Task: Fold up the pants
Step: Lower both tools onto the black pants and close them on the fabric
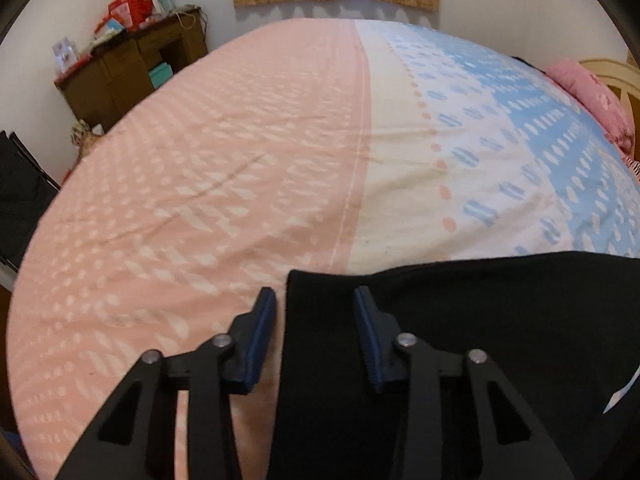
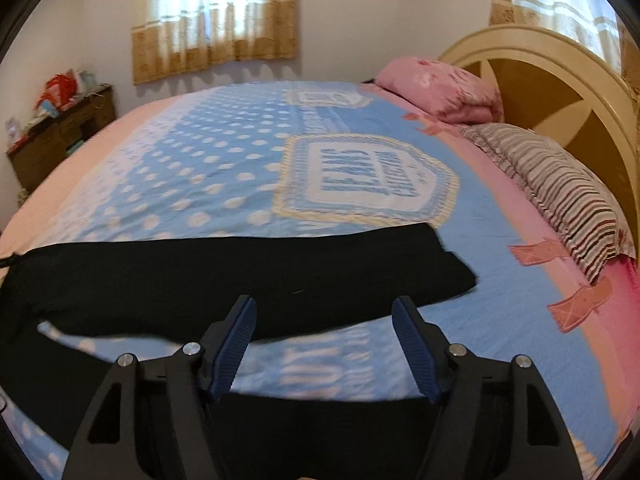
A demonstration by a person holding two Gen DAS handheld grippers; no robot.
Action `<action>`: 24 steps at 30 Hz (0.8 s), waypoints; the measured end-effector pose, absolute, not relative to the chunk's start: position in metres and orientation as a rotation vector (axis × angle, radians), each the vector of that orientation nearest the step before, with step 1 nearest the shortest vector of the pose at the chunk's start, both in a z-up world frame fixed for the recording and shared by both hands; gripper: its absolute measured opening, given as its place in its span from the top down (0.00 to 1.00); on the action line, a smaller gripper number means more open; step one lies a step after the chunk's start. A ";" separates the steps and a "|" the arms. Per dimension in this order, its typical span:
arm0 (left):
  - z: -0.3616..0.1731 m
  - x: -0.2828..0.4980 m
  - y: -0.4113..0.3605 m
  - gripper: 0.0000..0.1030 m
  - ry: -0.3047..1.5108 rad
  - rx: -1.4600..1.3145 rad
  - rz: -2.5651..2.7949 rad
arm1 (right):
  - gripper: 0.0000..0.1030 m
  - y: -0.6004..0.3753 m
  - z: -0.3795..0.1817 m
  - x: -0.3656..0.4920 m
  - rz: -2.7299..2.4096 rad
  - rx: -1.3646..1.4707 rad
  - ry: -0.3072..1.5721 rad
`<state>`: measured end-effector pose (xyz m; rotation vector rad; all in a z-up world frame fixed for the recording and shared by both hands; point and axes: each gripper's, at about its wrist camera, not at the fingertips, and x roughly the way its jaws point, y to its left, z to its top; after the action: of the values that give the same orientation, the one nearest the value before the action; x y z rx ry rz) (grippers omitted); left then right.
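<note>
Black pants [image 1: 460, 320] lie flat on the bed. In the left wrist view their left end fills the lower right, with a straight edge near the pink part of the cover. My left gripper [image 1: 315, 300] is open, its fingers straddling that edge just above the cloth. In the right wrist view the pants [image 2: 240, 280] stretch as a long black band across the blue cover, with a second black leg under the gripper at the bottom. My right gripper [image 2: 324, 312] is open and empty, over the near edge of the far leg.
The bed cover [image 1: 240, 160] is pink on the left, blue with dots on the right. A pink pillow [image 2: 440, 88] and a striped pillow [image 2: 560, 192] lie by the cream headboard [image 2: 560, 80]. A brown cabinet [image 1: 132, 68] with clutter stands by the far wall.
</note>
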<state>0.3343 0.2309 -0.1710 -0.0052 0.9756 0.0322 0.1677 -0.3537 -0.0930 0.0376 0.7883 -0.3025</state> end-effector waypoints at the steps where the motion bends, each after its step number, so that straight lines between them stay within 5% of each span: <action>1: -0.171 0.334 0.231 0.67 0.973 -0.008 0.024 | 0.31 -0.364 -0.094 0.173 -0.316 0.041 0.800; 6: -0.167 0.330 0.228 0.88 0.943 0.028 0.030 | 0.40 -0.437 -0.104 0.196 -0.396 0.137 0.876; 14: -0.169 0.338 0.225 0.88 0.948 0.041 0.045 | 0.40 -0.559 -0.131 0.235 -0.432 0.365 0.943; 24: -0.170 0.343 0.214 0.78 0.950 0.136 0.084 | 0.40 -0.566 -0.159 0.298 -0.306 0.386 1.002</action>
<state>0.3429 0.2143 -0.1700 0.1364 0.9495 0.0835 0.2978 -0.5660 -0.1593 0.3864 1.0022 -0.3062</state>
